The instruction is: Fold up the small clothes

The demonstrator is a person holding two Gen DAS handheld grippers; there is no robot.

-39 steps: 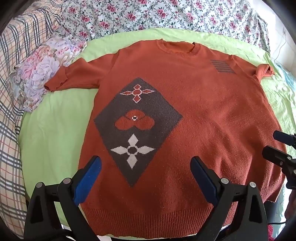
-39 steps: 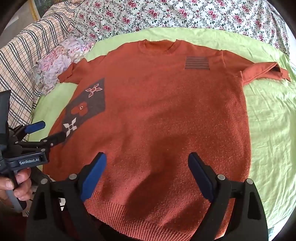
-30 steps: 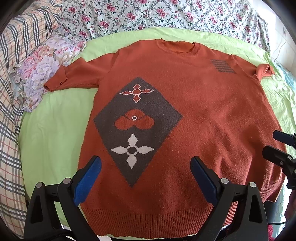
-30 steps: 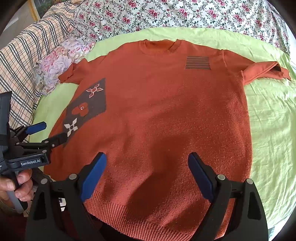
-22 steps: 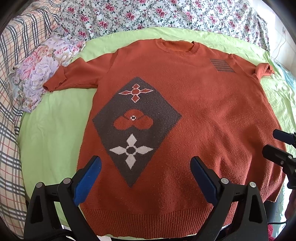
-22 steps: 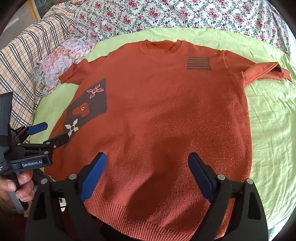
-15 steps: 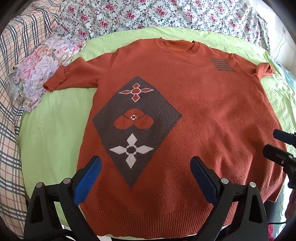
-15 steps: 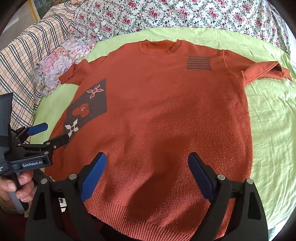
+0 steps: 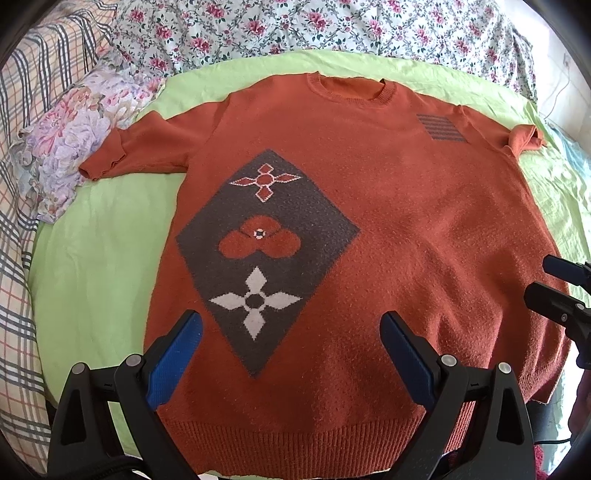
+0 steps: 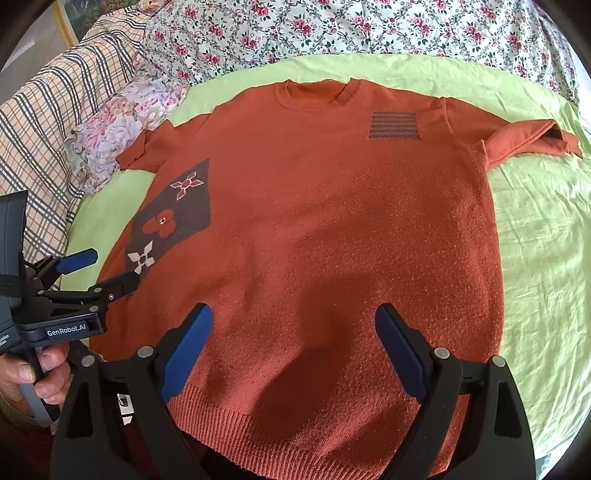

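The orange sweater (image 9: 369, 229) lies flat, front up, on the green sheet (image 9: 92, 266) (no fold made yet). Left gripper (image 9: 291, 347) and right gripper (image 10: 293, 332) hover above the sweater's hem, fingers wide, holding nothing. Next, likely, each pinches a sleeve or side edge.

A smooth lime-green cotton sheet (image 9: 103, 258) covers the bed; a rose-print quilt (image 9: 332, 26), a checked blanket (image 10: 55, 122) and a pastel floral pillow (image 9: 70, 140) border it
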